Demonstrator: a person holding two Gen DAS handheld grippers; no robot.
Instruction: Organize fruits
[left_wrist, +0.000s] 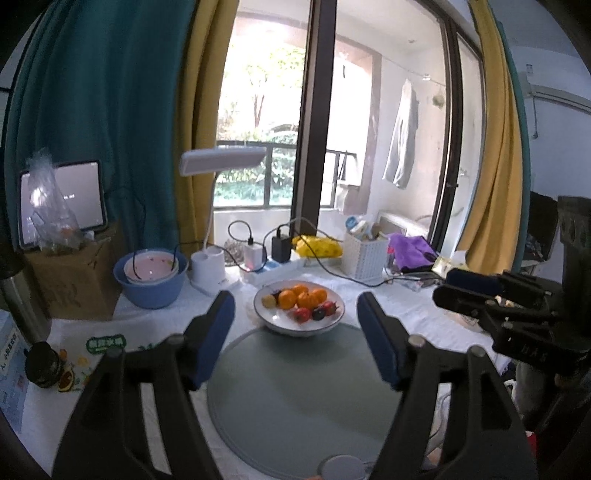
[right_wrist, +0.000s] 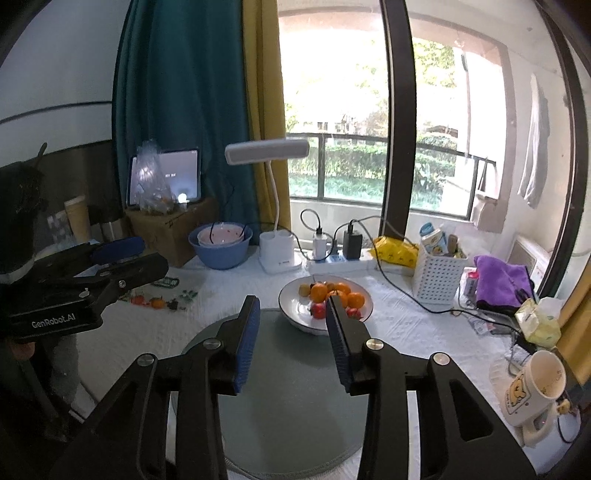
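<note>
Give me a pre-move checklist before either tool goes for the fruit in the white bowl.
1. Left tool empty: ok, pads apart, nothing between them.
2. Right tool empty: ok, a gap between the pads, nothing in it.
3. Fruit reachable: ok, the oranges and small red fruits lie uncovered in the white bowl.
4. Round grey mat free for sorting: ok, bare apart from a small round white thing at its near edge.
5. Cables near the bowl: cannot tell, a black cable runs beside it; contact is unclear.
6. Tools apart from each other: ok, each shows at the side of the other's view.
</note>
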